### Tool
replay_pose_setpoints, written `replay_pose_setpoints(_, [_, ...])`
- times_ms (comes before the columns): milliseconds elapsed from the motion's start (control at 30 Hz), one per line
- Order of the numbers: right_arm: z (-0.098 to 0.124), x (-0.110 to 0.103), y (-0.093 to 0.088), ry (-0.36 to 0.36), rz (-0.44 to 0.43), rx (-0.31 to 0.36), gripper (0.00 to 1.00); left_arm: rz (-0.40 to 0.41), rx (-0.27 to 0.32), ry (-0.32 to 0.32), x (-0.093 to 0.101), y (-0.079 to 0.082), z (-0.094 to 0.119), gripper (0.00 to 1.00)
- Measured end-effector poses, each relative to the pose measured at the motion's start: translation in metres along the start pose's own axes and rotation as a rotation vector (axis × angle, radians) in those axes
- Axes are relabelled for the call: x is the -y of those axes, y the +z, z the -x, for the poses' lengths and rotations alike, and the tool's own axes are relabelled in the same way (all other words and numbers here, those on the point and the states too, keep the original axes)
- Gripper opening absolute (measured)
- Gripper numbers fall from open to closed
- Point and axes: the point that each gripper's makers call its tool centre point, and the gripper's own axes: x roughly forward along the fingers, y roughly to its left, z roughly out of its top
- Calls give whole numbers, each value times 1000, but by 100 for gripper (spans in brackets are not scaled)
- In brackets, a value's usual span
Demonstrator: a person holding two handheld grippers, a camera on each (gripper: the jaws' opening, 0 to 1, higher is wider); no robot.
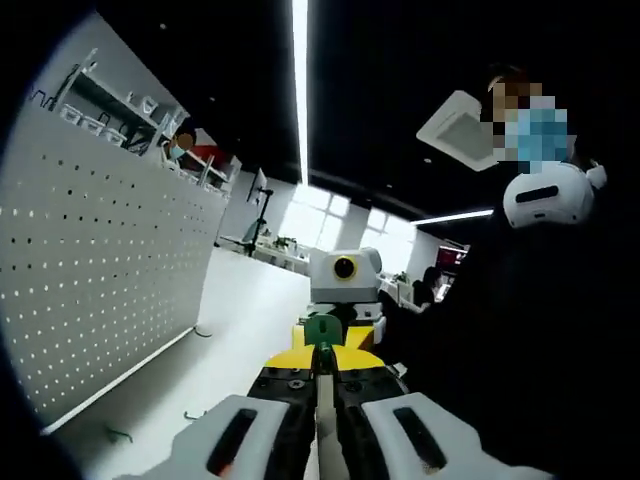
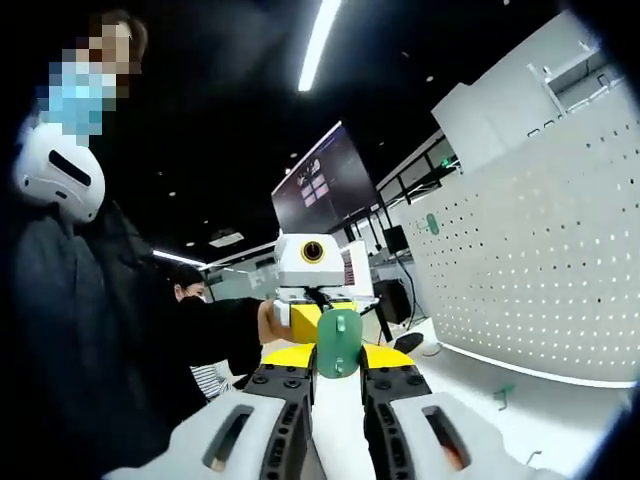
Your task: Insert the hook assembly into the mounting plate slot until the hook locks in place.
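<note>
White pegboard (image 1: 110,260) stands on my white tabletop (image 1: 250,330). Wire shelves (image 1: 120,110) hang along the pegboard's top. Small loose hooks (image 1: 118,434) lie on the tabletop at the pegboard's foot. Dark wall screen (image 2: 325,190) sits well beyond the pegboard, ceiling light strip (image 1: 300,80) above it.

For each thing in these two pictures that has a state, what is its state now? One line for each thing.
left gripper: jaws nearly together, pinching the edge of the green hook piece.
right gripper: jaws shut on the green hook piece, which stands upright between them.
pegboard: upright on the white table; its lower holes carry nothing.
small hooks: lying loose on the table near the pegboard's foot.
ceiling light strip: on.
</note>
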Motion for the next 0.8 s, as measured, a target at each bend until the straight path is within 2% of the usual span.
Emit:
replay_pose_setpoints(133, [-1, -3, 0, 11, 7, -6, 16, 7, -4, -4, 2, 0, -1, 10])
replay_pose_setpoints(400, [-3, -5, -2, 15, 13, -17, 16, -3, -2, -23, 7, 0, -3, 5])
replay_pose_setpoints(800, [-6, -6, -5, 23, 31, -35, 16, 16, -17, -9, 7, -3, 0, 4])
